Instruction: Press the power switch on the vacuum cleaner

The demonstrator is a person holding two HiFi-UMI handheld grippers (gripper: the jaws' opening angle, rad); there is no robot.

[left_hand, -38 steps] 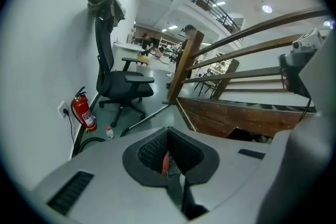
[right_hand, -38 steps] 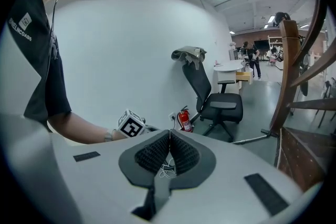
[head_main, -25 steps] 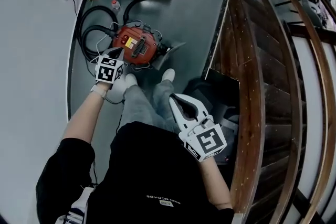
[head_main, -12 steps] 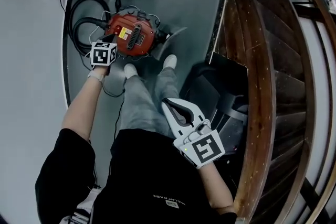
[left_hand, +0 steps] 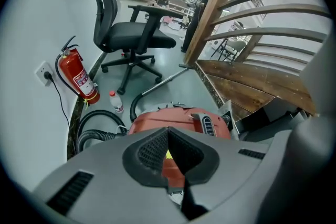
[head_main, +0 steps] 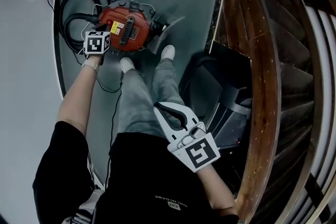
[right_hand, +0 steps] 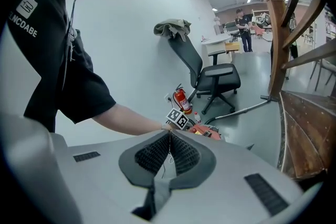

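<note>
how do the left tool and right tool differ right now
The left tool reaches down to the red vacuum cleaner on the floor; the right tool hangs back by the person's thigh, away from it. The vacuum cleaner looms large in the left tool's view, small in the right tool's. Both have jaws shut, empty.

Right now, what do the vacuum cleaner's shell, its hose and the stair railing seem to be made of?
The vacuum cleaner has a red shell, likely moulded plastic, slightly glossy. The hose is black, ribbed, probably flexible plastic. The stair railing is brown with streaky grain, apparently varnished wood.
</note>
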